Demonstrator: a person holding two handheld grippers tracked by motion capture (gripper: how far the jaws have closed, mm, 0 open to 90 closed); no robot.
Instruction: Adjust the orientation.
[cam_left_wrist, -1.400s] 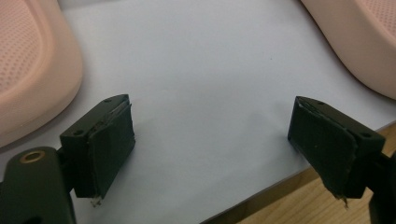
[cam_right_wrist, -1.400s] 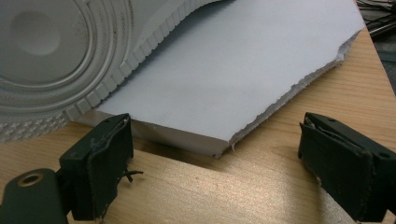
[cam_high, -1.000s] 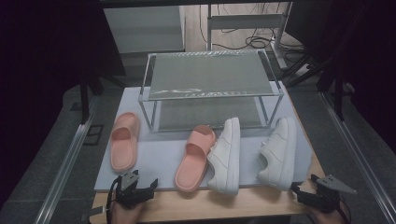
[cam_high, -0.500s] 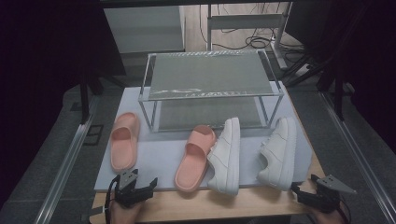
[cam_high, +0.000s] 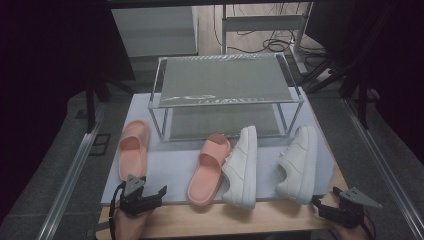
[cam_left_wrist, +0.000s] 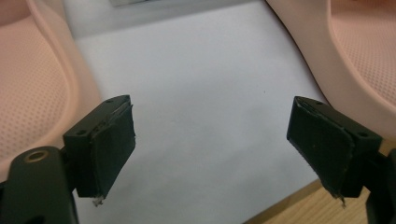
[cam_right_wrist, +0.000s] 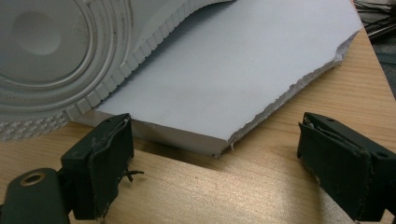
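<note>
in my right gripper view the white sneaker (cam_right_wrist: 60, 51) is cut off, just its sole edge showing; both pink slides (cam_left_wrist: 28, 84) are cropped in the left one.

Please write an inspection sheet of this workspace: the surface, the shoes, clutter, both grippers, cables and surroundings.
Surface: wooden table under a white board; the board's near right corner is ragged.
Job's things: two pink slippers, left slipper and middle slipper; two white sneakers, middle sneaker and right sneaker, both lying on their sides. Two-tier rack holds nothing.
Clutter: nothing seen.
Grippers: left gripper open, holding nothing; right gripper open, holding nothing.
Cables: floor cables behind the rack.
Surroundings: dark, metal rails beside the table.
</note>
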